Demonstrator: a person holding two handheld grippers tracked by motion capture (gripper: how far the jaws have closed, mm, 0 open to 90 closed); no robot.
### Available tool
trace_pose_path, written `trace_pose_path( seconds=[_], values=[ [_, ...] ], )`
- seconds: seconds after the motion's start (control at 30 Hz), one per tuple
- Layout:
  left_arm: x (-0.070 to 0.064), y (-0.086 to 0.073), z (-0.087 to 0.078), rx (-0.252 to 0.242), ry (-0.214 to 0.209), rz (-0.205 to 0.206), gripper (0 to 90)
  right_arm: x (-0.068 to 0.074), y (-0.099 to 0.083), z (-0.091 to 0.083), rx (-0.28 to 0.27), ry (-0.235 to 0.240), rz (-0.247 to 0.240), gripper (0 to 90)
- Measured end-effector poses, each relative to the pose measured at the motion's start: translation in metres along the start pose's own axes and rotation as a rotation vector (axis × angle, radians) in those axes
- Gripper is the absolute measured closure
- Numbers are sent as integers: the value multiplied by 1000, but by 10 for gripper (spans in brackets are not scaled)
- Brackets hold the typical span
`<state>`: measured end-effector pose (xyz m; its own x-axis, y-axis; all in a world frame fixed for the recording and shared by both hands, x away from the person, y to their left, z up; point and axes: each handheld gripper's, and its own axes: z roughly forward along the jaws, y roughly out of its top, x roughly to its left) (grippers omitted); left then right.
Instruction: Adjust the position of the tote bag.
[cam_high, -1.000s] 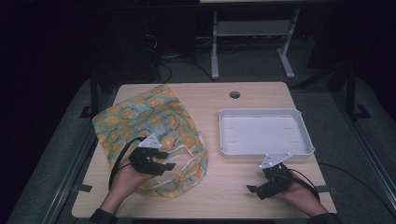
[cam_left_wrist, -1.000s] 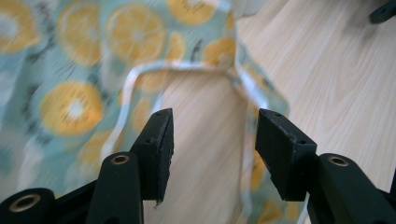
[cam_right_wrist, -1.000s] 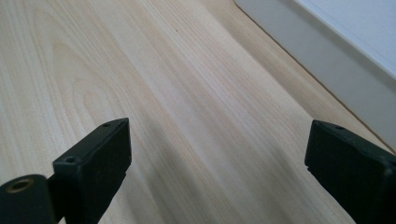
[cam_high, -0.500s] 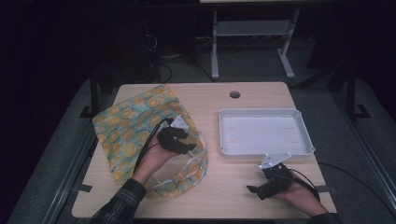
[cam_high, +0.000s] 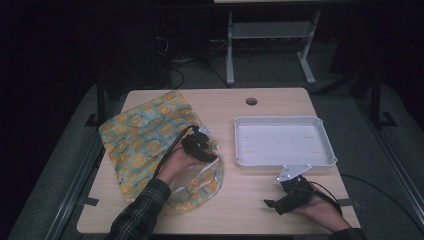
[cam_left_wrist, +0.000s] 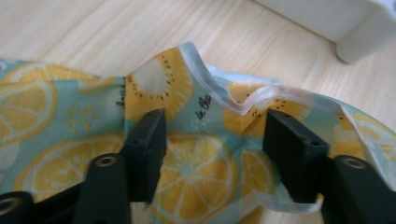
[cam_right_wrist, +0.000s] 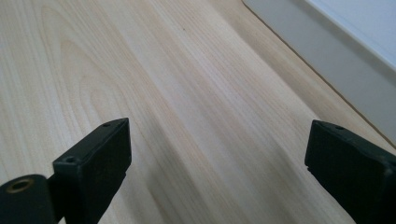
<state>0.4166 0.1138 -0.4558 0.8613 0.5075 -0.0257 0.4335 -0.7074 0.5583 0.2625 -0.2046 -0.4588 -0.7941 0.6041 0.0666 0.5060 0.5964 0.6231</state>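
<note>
Left gripper (cam_left_wrist: 212, 140), jaws parted, hovers over the lemon-print bag (cam_left_wrist: 196, 163), whose rim lies between the jaws. Beyond it lies the table (cam_left_wrist: 116, 32), then the tray (cam_left_wrist: 345, 23). Right gripper (cam_right_wrist: 217, 154) rests wide apart.

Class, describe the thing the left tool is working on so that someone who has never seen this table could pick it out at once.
Start at the wooden table: its right half holds a white tray. On the left half lies a floppy bag, with the left tool at its open, clear-edged mouth. Its teal fabric printed with yellow lemon slices sets it apart from the plain, rigid tray.
</note>
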Motion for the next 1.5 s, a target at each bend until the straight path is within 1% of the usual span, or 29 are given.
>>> trace_pose_path(
  seconds=[0.03, 0.1, 0.23, 0.27, 0.3, 0.37, 0.43, 0.47, 0.5, 0.53, 0.57, 0.6, 0.63, 0.73, 0.77, 0.83, 0.87, 0.93, 1.0, 1.1, 1.13, 1.17, 1.27, 1.3, 1.33, 1.37, 1.43, 1.47, 1.5],
  values=[
    [0, 0, 0, -1, 10, 6, 438, 0, 0, 0, 0, 0, 0, 67],
    [-1, 1, 0, -6, 16, 13, 537, 0, 0, 0, 1, 0, 0, 67],
    [-1, 0, -1, -11, 0, 24, 790, 1, 0, 1, 3, 1, -1, 67],
    [-2, 1, -1, -11, -6, 16, 853, 0, 0, 1, 4, 1, -7, 67],
    [-2, 1, -1, -11, -6, 16, 895, 0, 0, 1, 4, 1, -7, 67],
    [-2, 1, -1, -1, -12, 17, 899, 1, 0, 0, 4, 2, -5, 68],
    [-5, 1, -2, 12, -31, 8, 900, 1, 0, 0, 4, 1, -4, 67],
    [-5, 1, -2, 12, -31, 8, 900, 1, 0, 0, 2, 1, 1, 68],
    [-11, 0, -3, 15, -45, 5, 900, 1, 0, 0, 2, 2, 0, 68],
    [-11, 0, -3, 15, -45, 5, 900, 1, 0, 0, 2, 2, 0, 67],
    [-17, -1, -3, 10, -71, -12, 900, 1, 0, 0, 2, 2, 0, 68],
    [-20, -2, -3, 12, -85, -8, 900, 1, 0, 0, 2, 3, 0, 67],
    [-24, -2, -3, 6, -95, -14, 900, 1, 0, 0, 3, 4, -1, 67],
    [-36, -2, -3, 6, -129, 9, 900, 1, 0, 0, 4, 5, -6, 67],
    [-36, -2, -3, 6, -129, 9, 900, 1, 0, 0, 3, 5, -6, 67],
    [-44, -2, -3, 12, -141, 26, 900, 1, 0, 0, 3, 5, -6, 67],
    [-50, -3, -3, 22, -158, 45, 900, 1, 0, 0, 3, 6, -6, 67],
    [-52, -4, -4, 27, -163, 50, 900, 1, 1, 1, 2, 6, -9, 68],
    [-58, -6, -5, 27, -188, 51, 900, 1, 1, 1, 2, 7, -10, 67],
    [-66, -7, -5, 35, -214, 71, 900, 0, 1, 1, 3, 7, -13, 67],
    [-66, -7, -5, 35, -214, 71, 900, 0, 1, 1, 3, 7, -13, 67],
    [-74, -6, -4, 35, -233, 90, 900, 0, 2, 1, 5, 6, -13, 67],
    [-85, -7, -3, 35, -267, 102, 900, 1, 2, 2, 4, 9, -10, 67],
    [-91, -7, -3, 34, -281, 113, 900, 1, 2, 2, 3, 9, -12, 68],
    [-91, -7, -3, 34, -281, 113, 900, 1, 3, 2, 2, 10, -12, 68],
    [-95, -7, -3, 33, -289, 119, 900, 1, 3, 2, 2, 10, -12, 68],
    [-102, -7, -4, 40, -296, 144, 900, 1, 3, 2, 6, 11, -17, 68],
    [-103, -8, -7, 14, -301, 130, 900, 1, 4, 2, 7, 10, -13, 68],
    [-101, -9, -11, 6, -306, 132, 899, 1, 5, 2, 3, 16, -15, 69]
  ],
)
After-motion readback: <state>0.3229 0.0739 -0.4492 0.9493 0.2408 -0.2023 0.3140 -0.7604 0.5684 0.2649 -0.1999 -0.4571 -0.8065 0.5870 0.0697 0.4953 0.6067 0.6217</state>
